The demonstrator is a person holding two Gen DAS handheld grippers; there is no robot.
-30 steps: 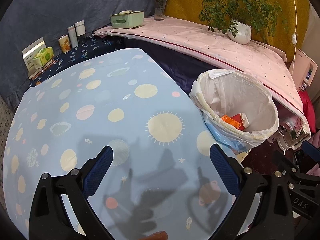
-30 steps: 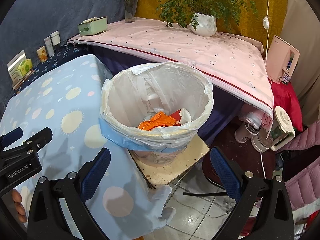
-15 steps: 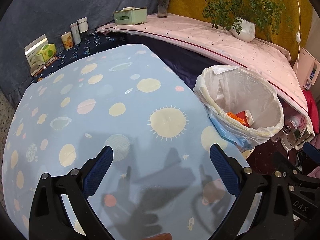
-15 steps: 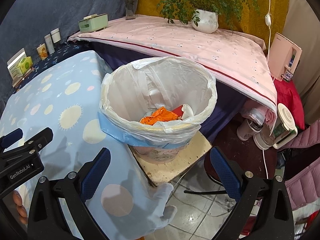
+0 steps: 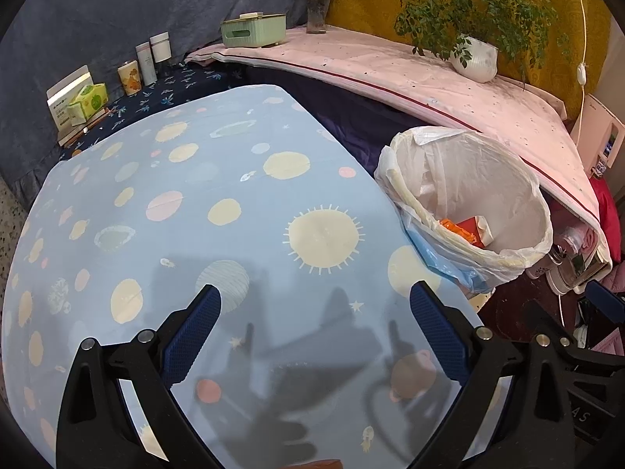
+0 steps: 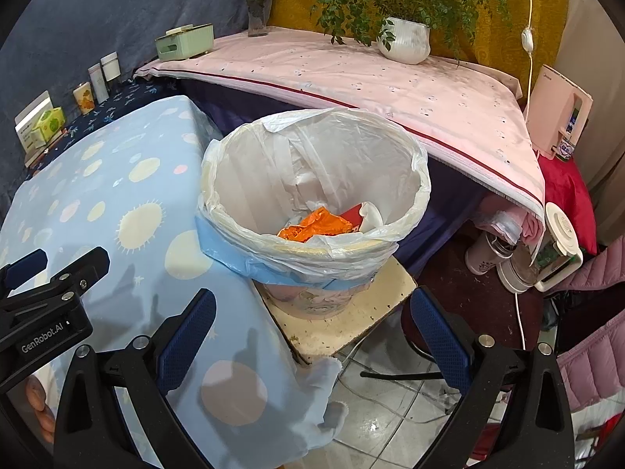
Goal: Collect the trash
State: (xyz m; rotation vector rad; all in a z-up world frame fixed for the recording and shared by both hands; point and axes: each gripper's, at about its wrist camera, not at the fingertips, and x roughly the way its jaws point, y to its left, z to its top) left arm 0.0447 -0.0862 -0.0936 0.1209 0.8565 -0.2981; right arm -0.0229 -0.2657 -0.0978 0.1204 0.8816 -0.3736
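— Trash (image 6: 312,226) is seen lying inside the lined bin (image 6: 410,179), beside the bench (image 5: 234,203). Is anything gripped?

— Nothing; left tool (image 5: 314,314) and right tool (image 6: 312,314) are both spread, unloaded. The bench is best scanned before withdrawal.

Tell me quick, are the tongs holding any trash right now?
Left tongs: open, holding nothing, over the planet-print tablecloth.
Right tongs: open, holding nothing, pointing toward the lined trash bin.
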